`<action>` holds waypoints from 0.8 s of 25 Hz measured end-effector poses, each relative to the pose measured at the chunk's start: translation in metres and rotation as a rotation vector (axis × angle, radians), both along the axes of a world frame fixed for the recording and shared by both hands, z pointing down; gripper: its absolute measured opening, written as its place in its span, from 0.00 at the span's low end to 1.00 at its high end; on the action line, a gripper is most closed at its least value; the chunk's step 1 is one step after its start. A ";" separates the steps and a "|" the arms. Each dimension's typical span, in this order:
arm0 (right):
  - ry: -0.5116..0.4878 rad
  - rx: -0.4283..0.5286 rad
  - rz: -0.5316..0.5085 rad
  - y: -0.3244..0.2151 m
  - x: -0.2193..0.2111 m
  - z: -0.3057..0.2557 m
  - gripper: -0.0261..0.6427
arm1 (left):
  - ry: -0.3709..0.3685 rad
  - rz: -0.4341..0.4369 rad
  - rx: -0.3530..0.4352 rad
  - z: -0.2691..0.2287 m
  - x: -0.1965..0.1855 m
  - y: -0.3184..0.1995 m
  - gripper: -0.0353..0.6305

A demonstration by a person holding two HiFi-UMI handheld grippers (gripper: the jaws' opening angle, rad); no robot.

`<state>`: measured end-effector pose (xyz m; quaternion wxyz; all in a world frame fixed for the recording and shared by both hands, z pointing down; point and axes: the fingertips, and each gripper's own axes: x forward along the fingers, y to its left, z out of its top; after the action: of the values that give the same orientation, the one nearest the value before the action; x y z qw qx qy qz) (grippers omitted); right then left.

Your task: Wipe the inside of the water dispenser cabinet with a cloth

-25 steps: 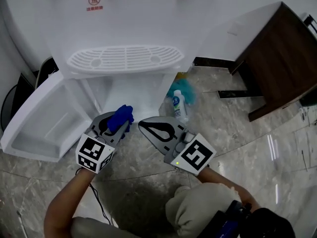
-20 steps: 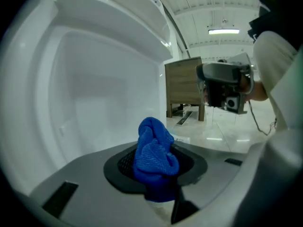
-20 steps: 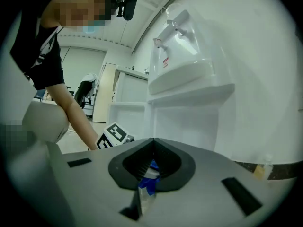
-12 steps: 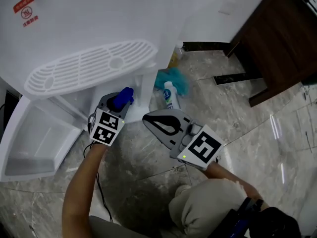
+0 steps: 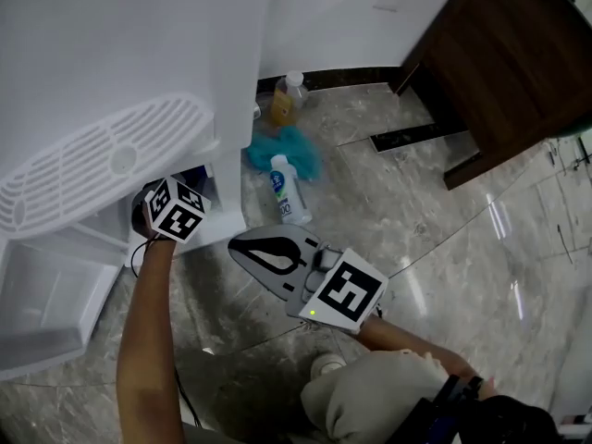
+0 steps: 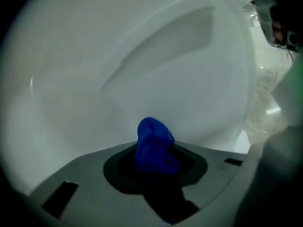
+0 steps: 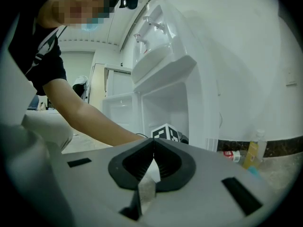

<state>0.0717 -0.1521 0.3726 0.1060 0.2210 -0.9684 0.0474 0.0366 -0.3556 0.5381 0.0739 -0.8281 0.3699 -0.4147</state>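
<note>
My left gripper [image 6: 154,151] is shut on a bunched blue cloth [image 6: 153,143] and reaches into the white dispenser's open lower cabinet [image 7: 165,105]; the cabinet's white inner wall [image 6: 156,70] fills its view. In the head view only its marker cube [image 5: 176,208] and the person's forearm show below the drip grille [image 5: 102,160]; jaws and cloth are hidden there. My right gripper [image 5: 242,243] hangs shut and empty in front of the dispenser, over the floor, its jaws pressed together [image 7: 152,156].
The cabinet door [image 5: 42,294] stands swung open at the lower left. On the floor right of the dispenser lie a white bottle [image 5: 282,192], a teal cloth [image 5: 282,149] and an amber bottle [image 5: 285,95]. A dark wooden cabinet [image 5: 499,63] stands at the upper right.
The left gripper has gone forward and down from in front of the cabinet into it, taking the blue cloth out of the head view. The right gripper drifted slightly, still shut.
</note>
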 end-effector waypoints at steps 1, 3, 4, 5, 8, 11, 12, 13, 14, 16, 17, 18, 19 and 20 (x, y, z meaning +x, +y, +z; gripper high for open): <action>-0.007 -0.002 0.001 -0.001 -0.001 0.000 0.04 | 0.003 -0.027 0.008 -0.004 -0.004 -0.010 0.25; -0.020 -0.004 0.002 -0.001 -0.003 0.001 0.04 | 0.013 -0.076 0.023 -0.011 -0.010 -0.026 0.25; -0.028 -0.006 0.004 -0.001 -0.003 0.001 0.04 | 0.023 -0.091 0.025 -0.013 -0.012 -0.030 0.25; -0.037 -0.010 0.006 -0.002 -0.003 0.000 0.04 | 0.037 -0.098 0.025 -0.014 -0.013 -0.031 0.25; -0.060 -0.025 0.019 -0.004 0.001 0.001 0.04 | 0.060 -0.074 0.025 -0.013 -0.009 -0.020 0.25; -0.057 -0.044 0.034 -0.007 0.007 0.007 0.04 | 0.045 -0.013 0.028 -0.008 -0.002 -0.004 0.25; -0.054 -0.049 0.036 -0.007 0.008 0.009 0.04 | 0.035 -0.001 0.030 -0.007 -0.001 -0.003 0.25; -0.052 -0.051 0.037 -0.008 0.010 0.009 0.04 | 0.025 0.002 0.031 -0.006 -0.001 -0.004 0.25; -0.051 -0.054 0.038 -0.008 0.011 0.010 0.04 | 0.017 -0.003 0.034 -0.007 -0.003 -0.009 0.25; -0.061 -0.059 0.045 -0.009 0.013 0.010 0.04 | 0.013 -0.027 0.036 -0.012 -0.007 -0.024 0.25; -0.066 -0.063 0.049 -0.009 0.014 0.011 0.04 | 0.018 -0.037 0.031 -0.013 -0.009 -0.029 0.25; -0.066 -0.068 0.050 -0.008 0.015 0.012 0.04 | 0.026 -0.044 0.022 -0.013 -0.009 -0.032 0.24; -0.060 -0.071 0.048 -0.007 0.016 0.014 0.04 | 0.038 -0.050 0.011 -0.012 -0.009 -0.034 0.24; -0.052 -0.074 0.044 -0.006 0.017 0.015 0.04 | 0.053 -0.056 0.001 -0.011 -0.009 -0.033 0.24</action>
<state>0.0882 -0.1582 0.3878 0.0876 0.2370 -0.9632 0.0912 0.0277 -0.3891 0.5273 0.0529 -0.8281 0.3950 -0.3942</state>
